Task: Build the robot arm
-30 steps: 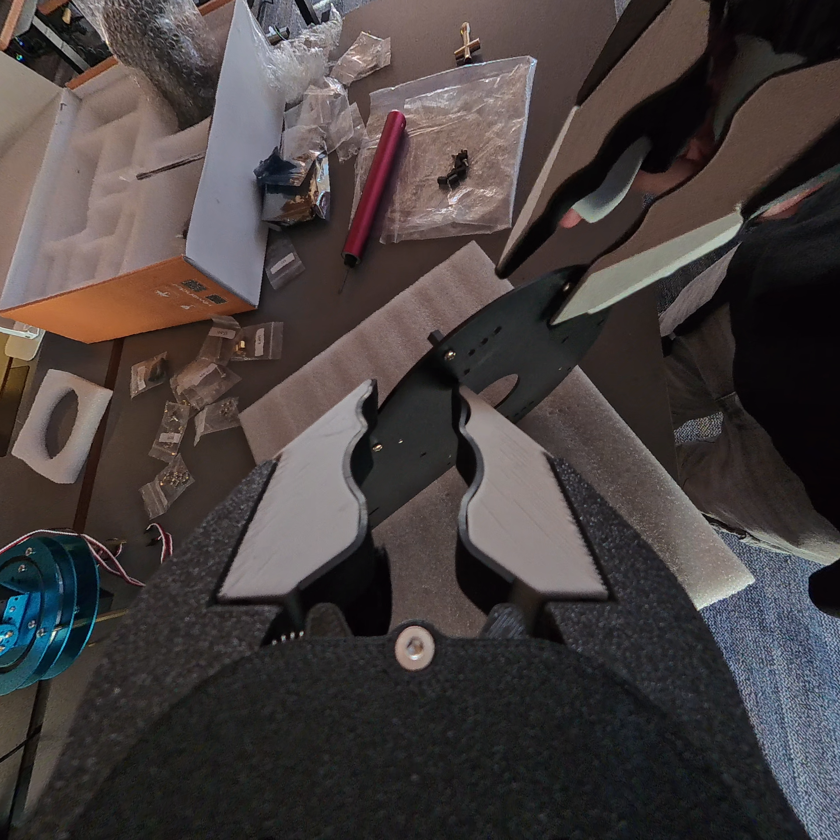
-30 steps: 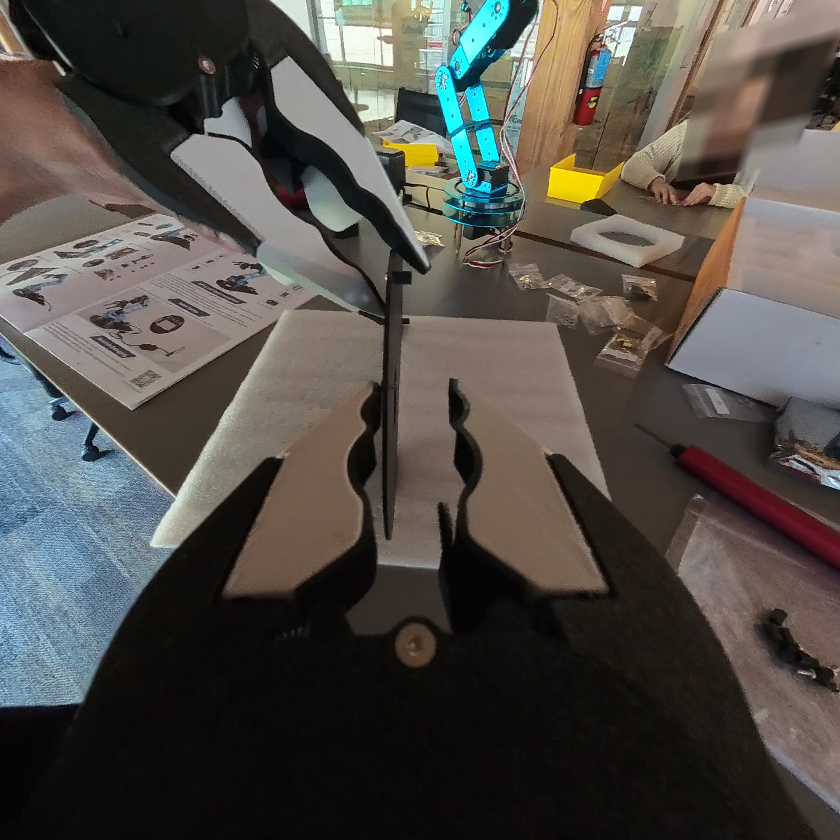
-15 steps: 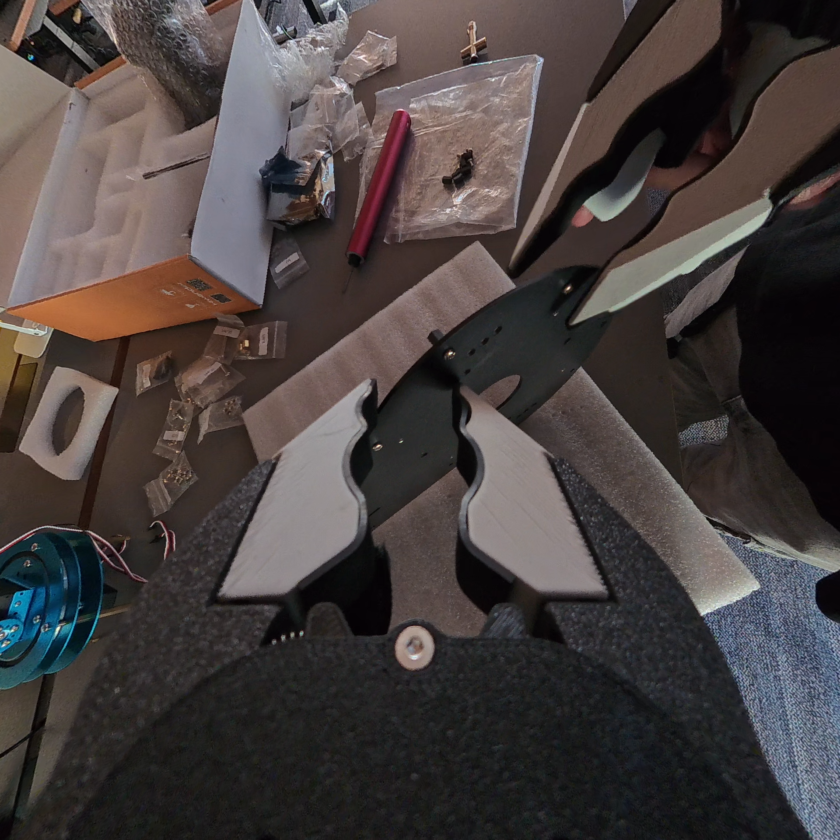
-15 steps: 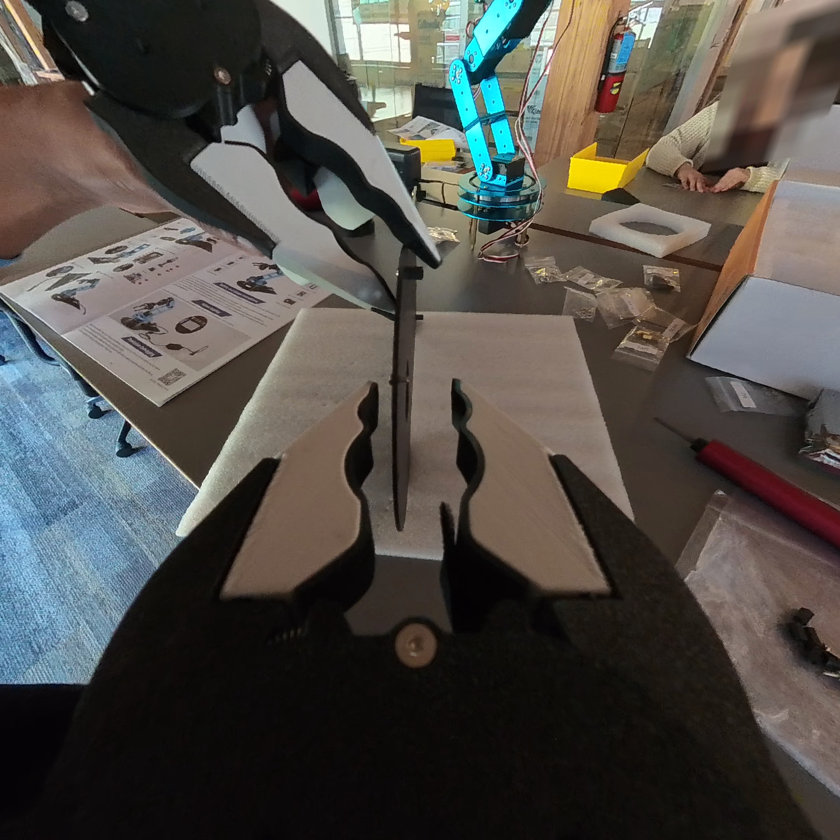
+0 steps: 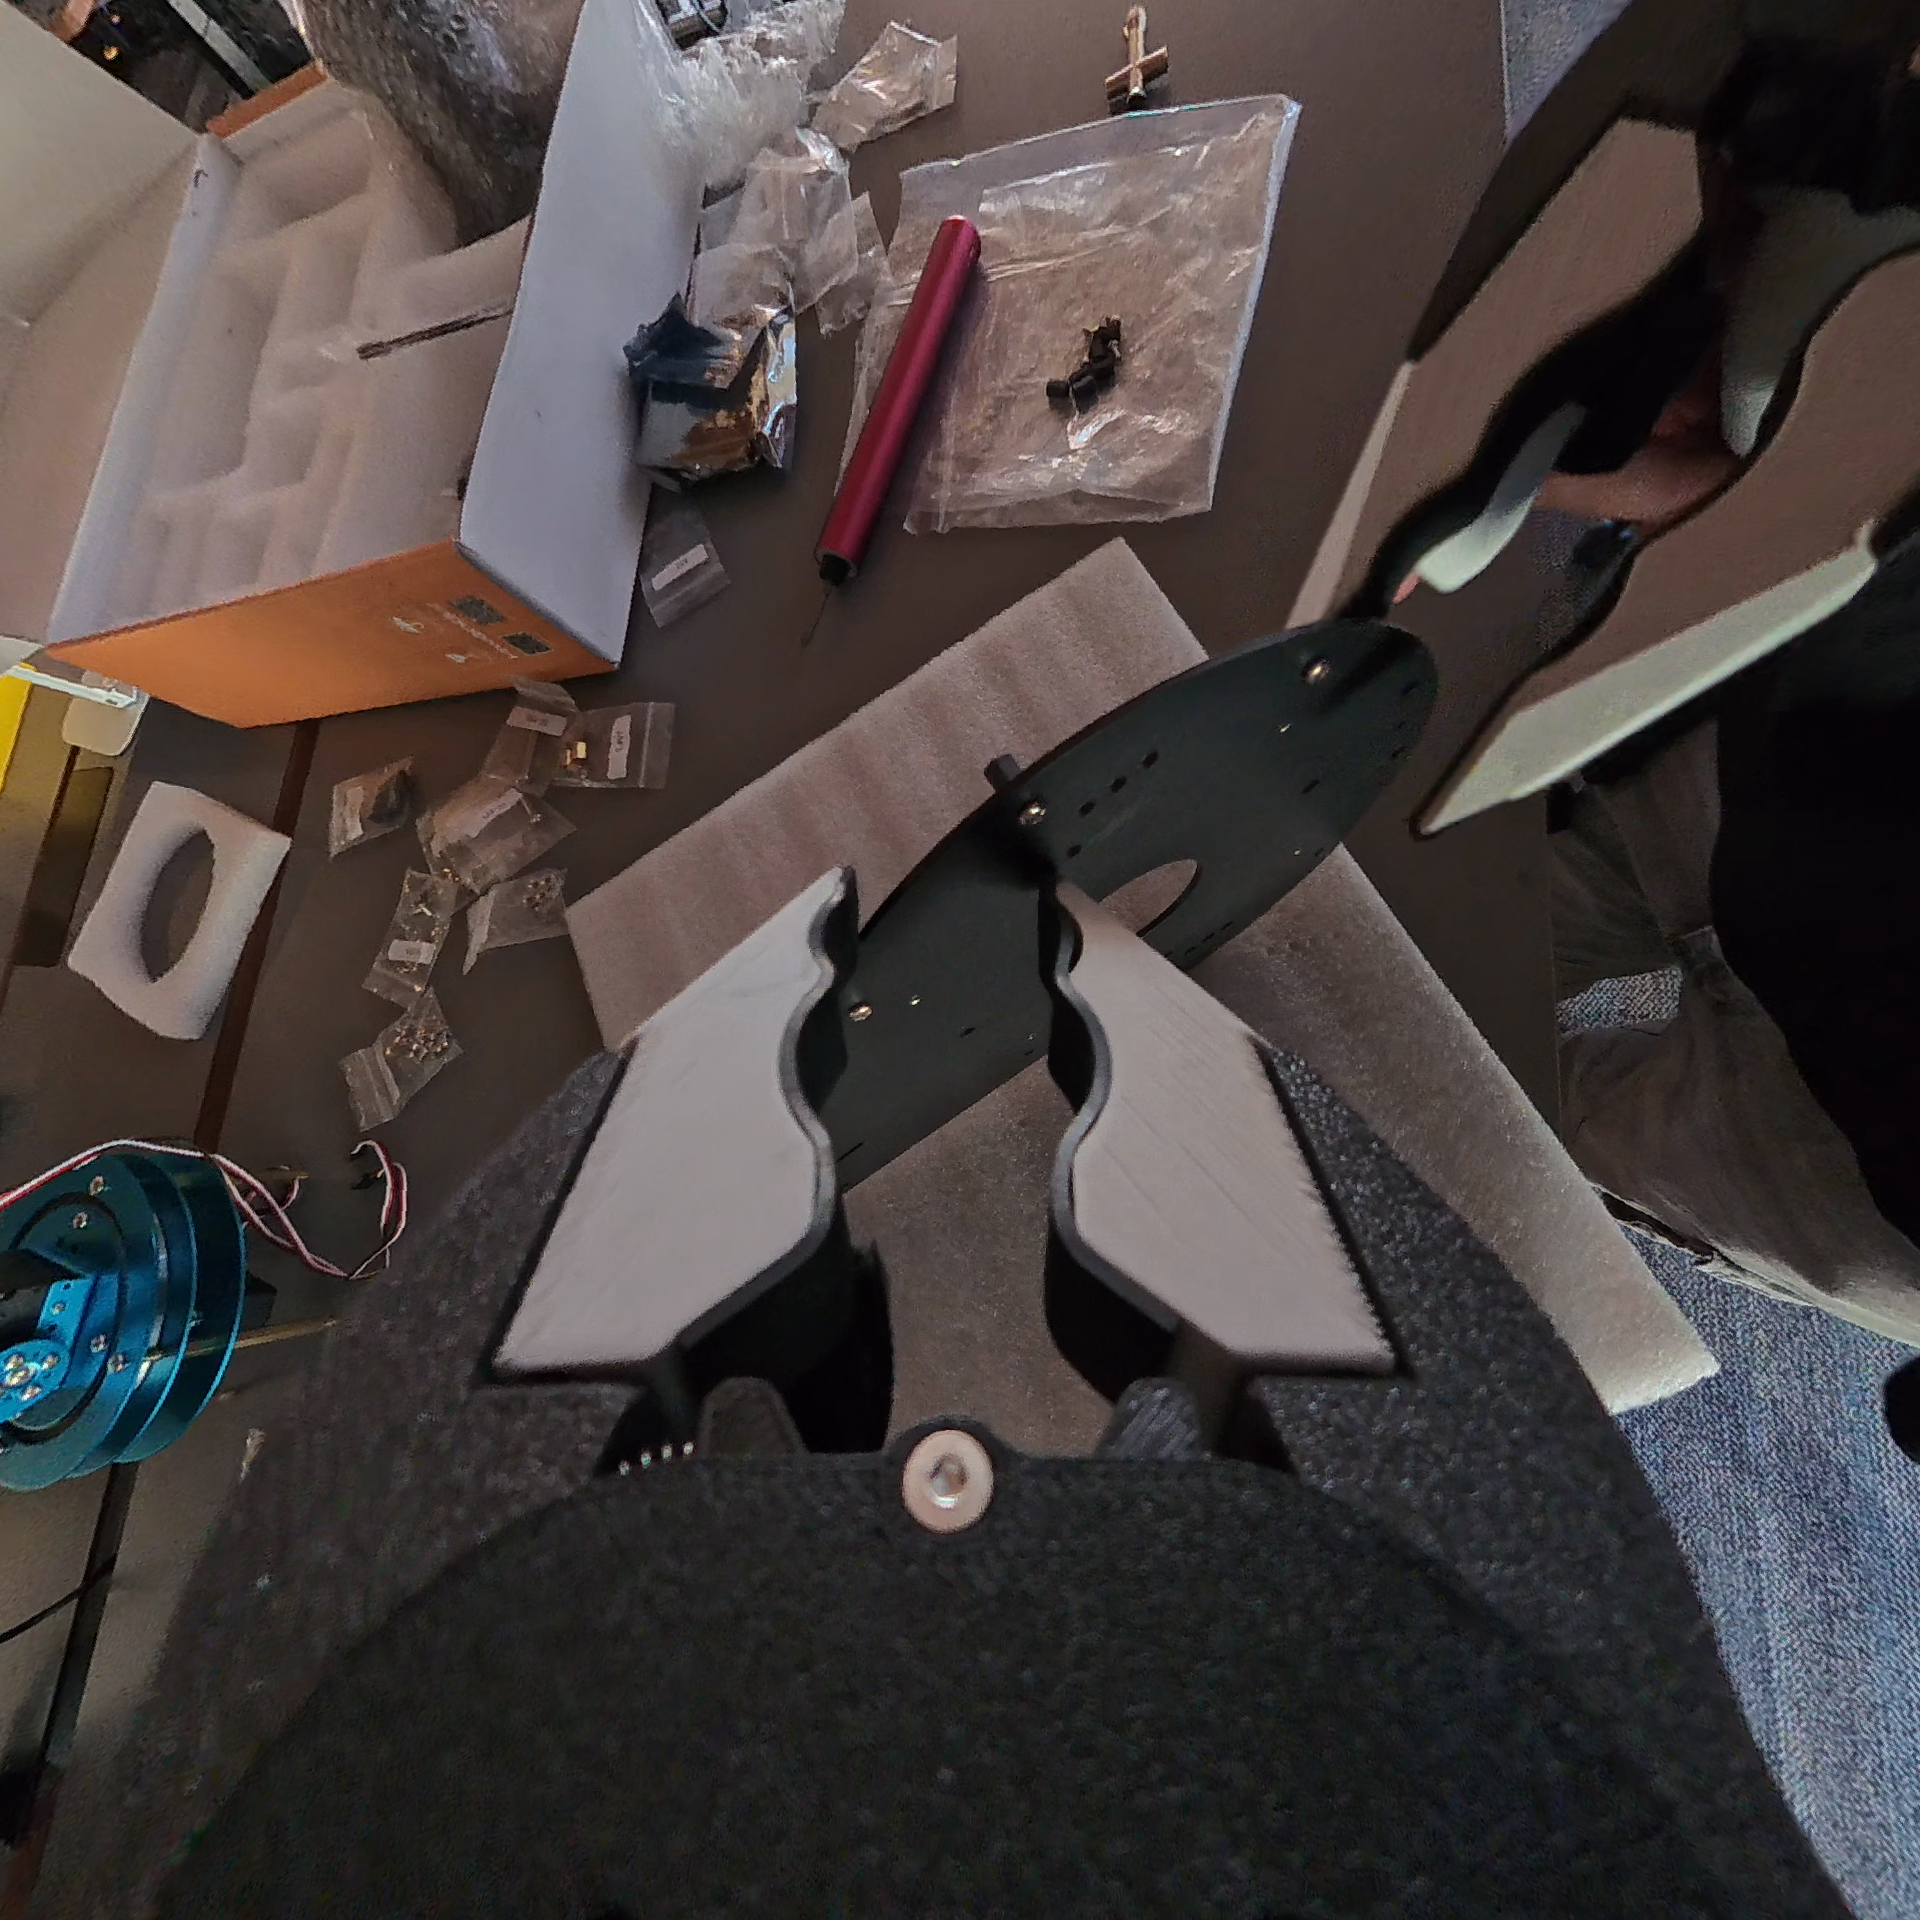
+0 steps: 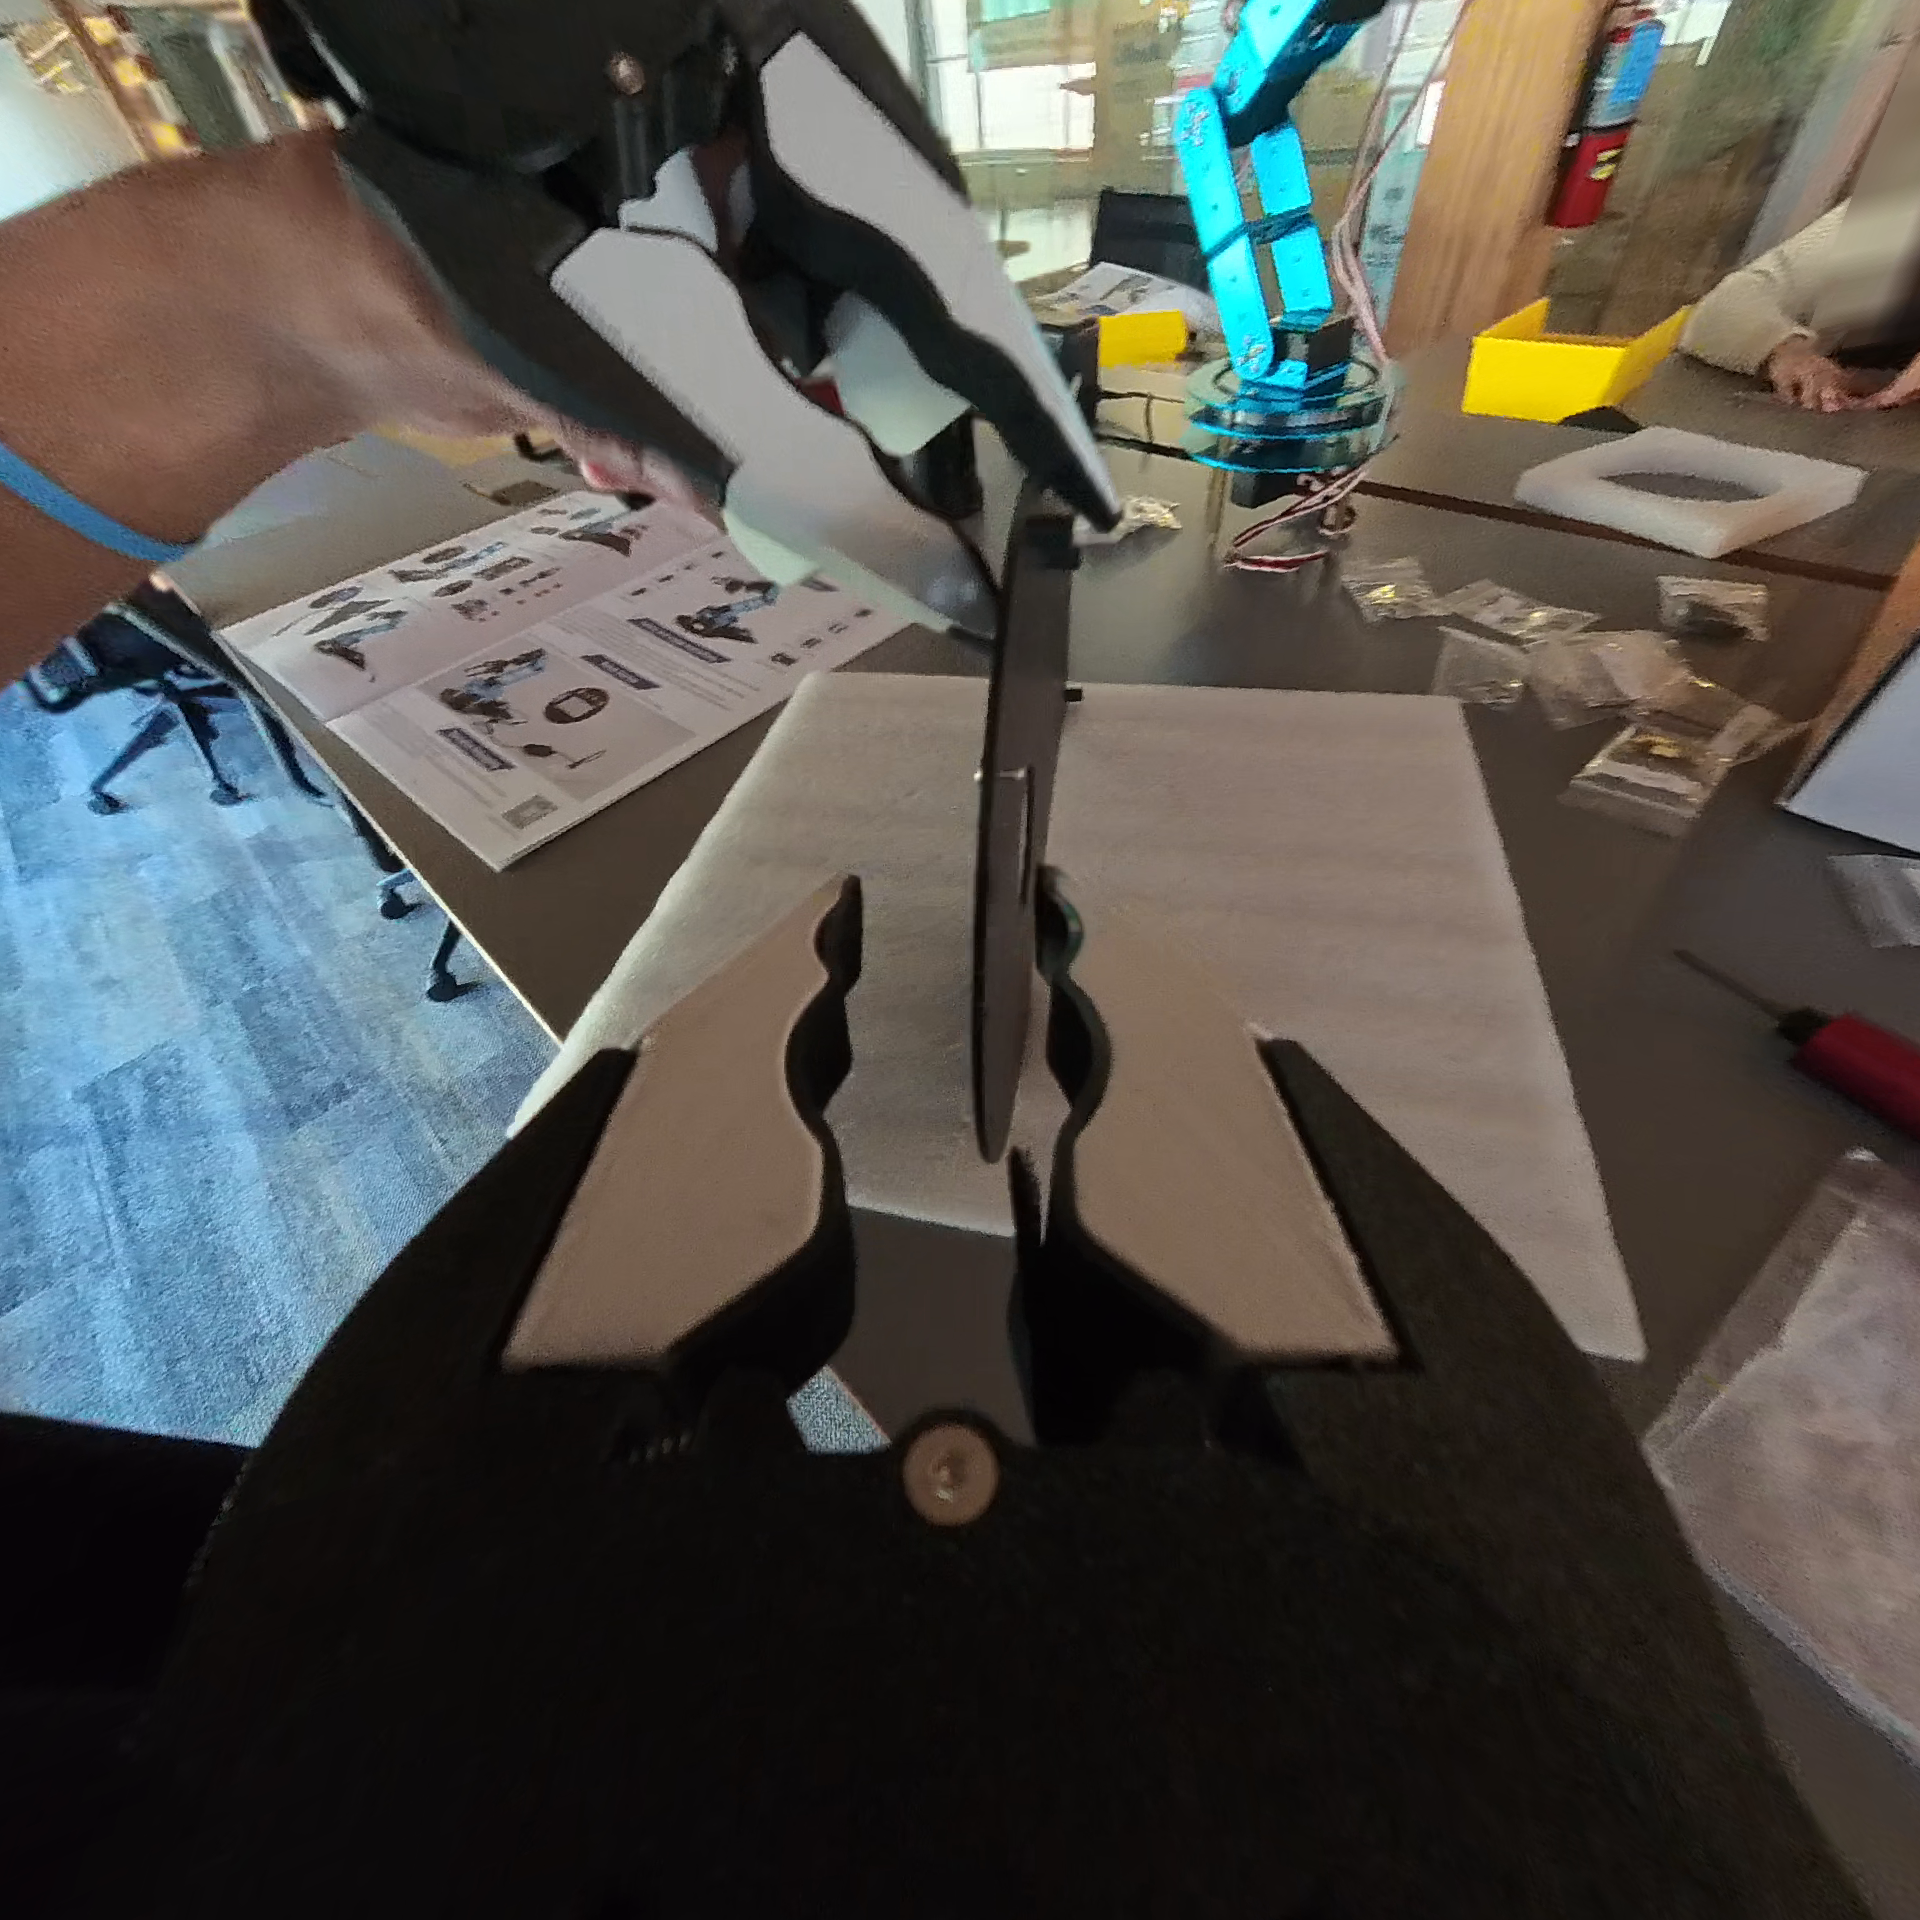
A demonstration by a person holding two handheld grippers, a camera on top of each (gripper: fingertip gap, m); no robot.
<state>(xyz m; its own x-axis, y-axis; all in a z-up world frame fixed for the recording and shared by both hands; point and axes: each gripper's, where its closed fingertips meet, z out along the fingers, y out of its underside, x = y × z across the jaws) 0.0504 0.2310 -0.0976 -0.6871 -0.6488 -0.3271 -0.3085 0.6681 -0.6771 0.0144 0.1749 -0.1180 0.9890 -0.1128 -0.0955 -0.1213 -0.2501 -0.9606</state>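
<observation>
Black metal plate (image 5: pixel 1132 862), oval, drilled, with a cut-out; held on edge above white foam sheet (image 6: pixel 1247 831) on dark table (image 5: pixel 1403 208). Left gripper (image 5: pixel 951 935): closed on plate's near end, one finger on each face. Right gripper (image 6: pixel 951 935): jaws parted, plate's lower edge in the gap, close against the right finger (image 6: pixel 1174 1174), clear of the left; contact not certain. Open foam on both sides of plate; table edge and blue carpet (image 6: pixel 208 1091) near. Lower plate edge hidden behind left fingers. Red-handled screwdriver (image 5: pixel 899 390) beside clear bag (image 5: pixel 1122 312) with small black parts. Orange-and-white box (image 5: pixel 343 416), open, white foam insert, slots mostly bare. Small hardware bags (image 5: pixel 468 852) scattered; contents indistinct.
</observation>
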